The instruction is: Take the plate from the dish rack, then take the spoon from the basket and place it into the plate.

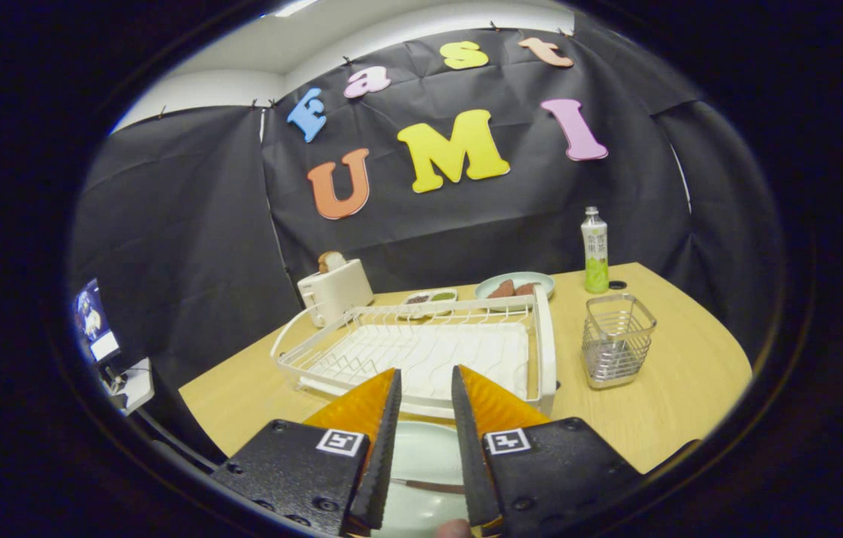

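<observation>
A pale plate (421,456) lies flat on the wooden table, below and between my fingers, just in front of the white dish rack (421,351). A thin spoon (429,486) rests across the plate near its front. My gripper (425,385) hovers above the plate with its fingers apart and nothing held between them. The rack holds no dishes. The wire basket (616,340) stands to the right of the rack and looks empty.
Behind the rack stand a cream toaster (335,291), a small dish (429,297) and a plate with brown food (515,285). A green bottle (595,250) stands behind the basket. A screen (96,317) sits off the table's left edge.
</observation>
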